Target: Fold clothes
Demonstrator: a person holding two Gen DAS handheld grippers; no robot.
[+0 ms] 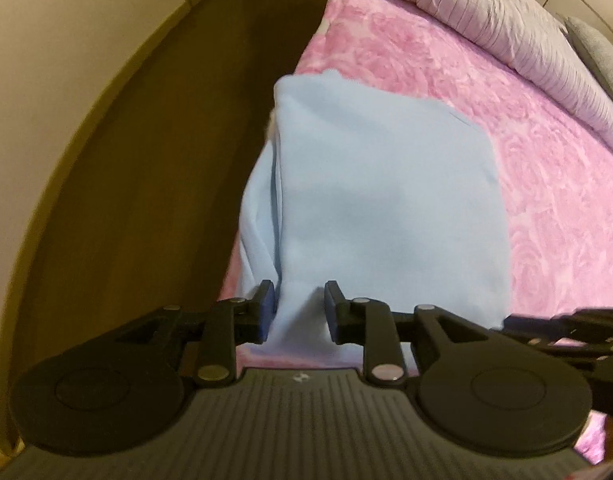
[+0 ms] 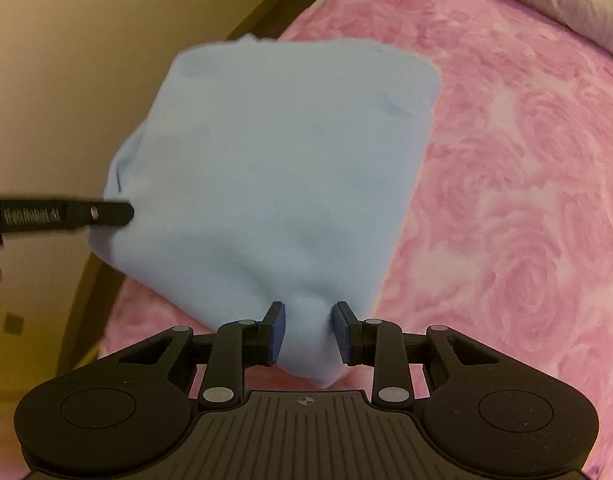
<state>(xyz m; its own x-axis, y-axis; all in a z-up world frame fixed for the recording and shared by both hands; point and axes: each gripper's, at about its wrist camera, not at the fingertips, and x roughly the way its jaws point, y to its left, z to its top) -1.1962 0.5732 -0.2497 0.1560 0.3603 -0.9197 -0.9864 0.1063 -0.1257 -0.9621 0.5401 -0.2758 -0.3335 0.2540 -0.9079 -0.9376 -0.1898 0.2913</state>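
**Blue garment pinched at two near corners over a pink bed**

Nearest the lens in each wrist view is the ribbed grey body and black linkage of the gripper itself. Between the blue-padded fingers of the left gripper (image 1: pixel 299 310) a bunched fold of the pale blue, soft fleece-like garment (image 1: pixel 370 200) is clamped; the right gripper (image 2: pixel 308 332) likewise pinches a gathered tuck of the same cloth (image 2: pixel 274 168), whose corner hangs down below its fingers.

From both grips the garment runs away toward the far side, its long axis pointing from near to far, slightly angled toward the left edge of the bed. It looks folded over, roughly rectangular, with a doubled layer and a darker seam line along its left side in the left view. Its far edge is blurred in the right view, so the outline there is hard to read, and whether it lies flat or is lifted cannot be told.

Under it lies a pink plush bedspread with a rose pattern (image 1: pixel 506 128). At the far right sits a pale lilac ribbed pillow or quilt (image 1: pixel 466 4), cut off by the frame. Left of the bed are a dark brown wooden surface (image 1: pixel 166 160) and a beige wall (image 1: pixel 66 40). Each gripper shows only partly at the edge of the other's view.
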